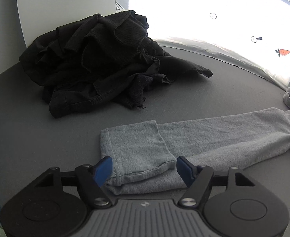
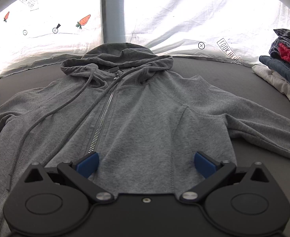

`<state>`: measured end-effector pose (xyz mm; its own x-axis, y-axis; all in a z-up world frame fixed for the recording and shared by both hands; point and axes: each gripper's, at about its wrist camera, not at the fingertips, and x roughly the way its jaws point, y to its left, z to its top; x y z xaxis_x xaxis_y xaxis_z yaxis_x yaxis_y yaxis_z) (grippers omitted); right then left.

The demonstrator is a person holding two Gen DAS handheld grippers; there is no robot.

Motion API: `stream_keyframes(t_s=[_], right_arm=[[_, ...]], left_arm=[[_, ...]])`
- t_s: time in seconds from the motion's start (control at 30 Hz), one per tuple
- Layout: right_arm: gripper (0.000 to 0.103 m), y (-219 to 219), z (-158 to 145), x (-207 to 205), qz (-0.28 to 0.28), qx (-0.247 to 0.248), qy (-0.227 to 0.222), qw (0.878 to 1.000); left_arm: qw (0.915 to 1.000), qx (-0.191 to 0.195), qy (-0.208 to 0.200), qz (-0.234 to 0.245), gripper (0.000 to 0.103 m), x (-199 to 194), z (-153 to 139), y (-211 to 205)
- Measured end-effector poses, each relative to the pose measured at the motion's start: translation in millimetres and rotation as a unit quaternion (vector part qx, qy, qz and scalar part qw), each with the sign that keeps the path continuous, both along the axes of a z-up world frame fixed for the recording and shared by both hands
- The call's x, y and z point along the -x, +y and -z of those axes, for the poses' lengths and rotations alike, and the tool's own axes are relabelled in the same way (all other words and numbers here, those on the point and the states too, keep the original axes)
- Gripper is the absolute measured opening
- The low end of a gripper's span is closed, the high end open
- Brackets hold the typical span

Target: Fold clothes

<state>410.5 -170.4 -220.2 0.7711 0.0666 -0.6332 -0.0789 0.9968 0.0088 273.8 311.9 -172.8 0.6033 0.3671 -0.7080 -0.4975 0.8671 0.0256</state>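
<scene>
My left tool (image 1: 144, 166) is open, with the cuff of the grey hoodie's sleeve (image 1: 143, 150) lying between its blue pads, which do not squeeze it. My right tool (image 2: 146, 163) is open wide over the near edge of the grey hoodie (image 2: 137, 118). The hoodie lies flat on the dark bench (image 2: 243, 77), zip up, hood at the far side. A pile of black clothes (image 1: 97, 59) sits far left. Folded clothes (image 2: 283, 67) are stacked at the right.
</scene>
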Motion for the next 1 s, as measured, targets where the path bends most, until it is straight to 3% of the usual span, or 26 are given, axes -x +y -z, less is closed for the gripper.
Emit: stream_keyframes(t_s=[0.2,0.23,0.27,0.3,0.33,0.37,0.4,0.47,0.57,0.6,0.67,0.73,0.77,0.83,0.87,0.93,1.0], right_arm=[[0.103,-1,0,0,0.000,0.000,0.000,1.000],[0.103,-1,0,0,0.000,0.000,0.000,1.000],[0.103,-1,0,0,0.000,0.000,0.000,1.000],[0.103,-1,0,0,0.000,0.000,0.000,1.000],[0.103,-1,0,0,0.000,0.000,0.000,1.000],[0.103,-1,0,0,0.000,0.000,0.000,1.000],[0.103,-1,0,0,0.000,0.000,0.000,1.000],[0.103,-1,0,0,0.000,0.000,0.000,1.000],[0.103,-1,0,0,0.000,0.000,0.000,1.000],[0.103,-1,0,0,0.000,0.000,0.000,1.000],[0.103,-1,0,0,0.000,0.000,0.000,1.000],[0.103,-1,0,0,0.000,0.000,0.000,1.000],[0.103,-1,0,0,0.000,0.000,0.000,1.000],[0.103,-1,0,0,0.000,0.000,0.000,1.000],[0.103,-1,-1,0,0.000,0.000,0.000,1.000],[0.103,-1,-1,0,-0.001,0.000,0.000,1.000],[0.103,-1,-1,0,-0.001,0.000,0.000,1.000]], left_arm=[[0.9973,-0.037,0.035,0.052,0.072,-19,17,-9],[0.9967,-0.046,0.043,0.050,0.067,-21,20,-9],[0.9973,-0.039,0.042,0.046,0.062,-21,21,-6],[0.9982,-0.025,0.038,0.040,0.047,-19,21,-1],[0.9988,-0.010,0.034,0.034,0.025,-18,22,4],[0.9994,0.005,0.027,0.023,0.014,-15,20,10],[0.9997,0.016,0.017,0.010,0.014,-12,17,15],[0.9993,0.035,-0.002,-0.016,0.014,-5,10,27],[0.9933,0.051,-0.046,-0.093,0.014,15,-9,47],[0.9868,0.061,-0.060,-0.138,0.014,25,-10,56],[0.9652,0.082,-0.084,-0.234,0.015,47,-9,74],[0.9427,0.076,-0.061,-0.319,0.020,59,-4,90],[0.9376,0.084,-0.057,-0.333,0.024,64,1,96],[0.9292,0.135,-0.061,-0.339,0.054,73,14,107],[0.9248,0.155,-0.066,-0.341,0.060,78,18,108],[0.9265,0.147,-0.075,-0.338,0.065,80,22,103],[0.9350,0.125,-0.061,-0.326,0.067,72,23,96]])
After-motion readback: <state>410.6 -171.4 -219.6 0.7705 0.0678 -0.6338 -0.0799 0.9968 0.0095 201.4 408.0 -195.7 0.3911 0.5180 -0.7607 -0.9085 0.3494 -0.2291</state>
